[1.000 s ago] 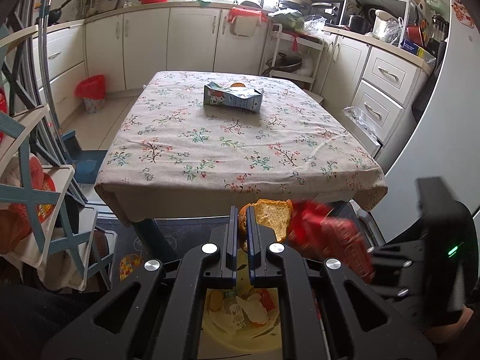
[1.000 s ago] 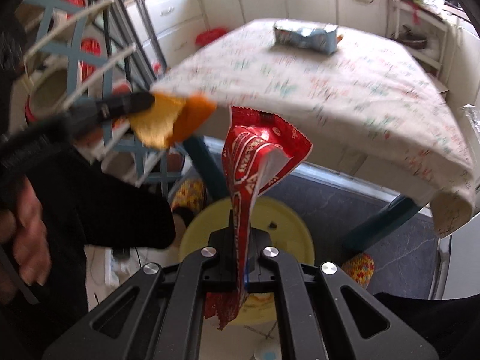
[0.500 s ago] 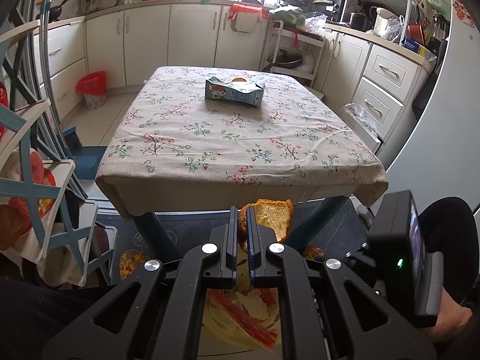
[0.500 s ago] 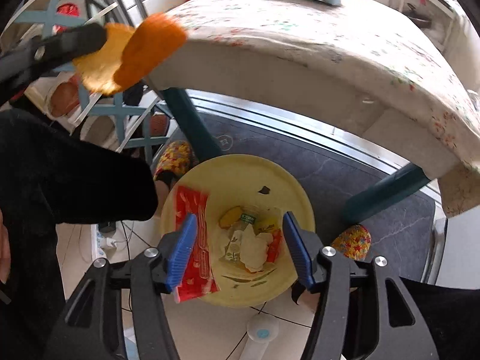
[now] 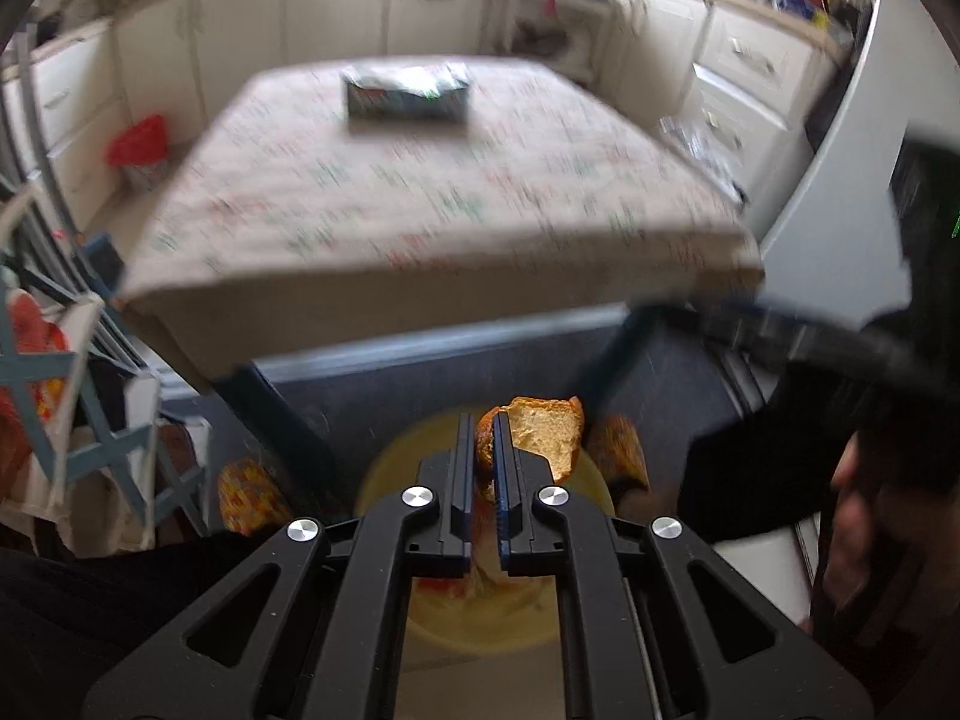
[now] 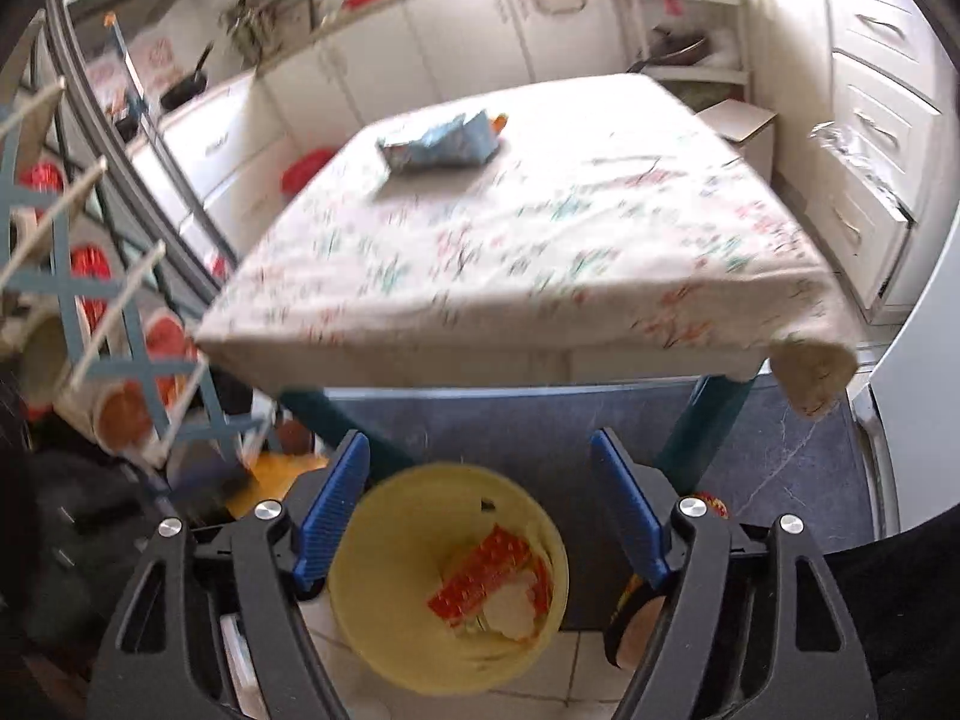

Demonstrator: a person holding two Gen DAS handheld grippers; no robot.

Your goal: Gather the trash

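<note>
One yellow bin (image 6: 447, 585) on the floor, one red wrapper (image 6: 483, 576) inside, left gripper (image 5: 485, 468) clamped on one bread piece (image 5: 543, 435) above it, right gripper (image 6: 480, 516) spread apart, one blue packet (image 6: 441, 141) on table (image 6: 540, 252), print unreadable

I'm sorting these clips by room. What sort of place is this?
A home kitchen, most likely: white cabinets with drawers line the walls, a table with a floral cloth stands in the middle, and a yellow trash bin sits on the floor.

Left gripper (image 5: 486, 450) was clamped on a bread piece (image 5: 540, 438), which stuck out past the fingertips to the right. Yellow bin (image 5: 480, 618) sat directly below. Blurred packet (image 5: 408, 93) lay on the table (image 5: 420, 210) well ahead.
</note>
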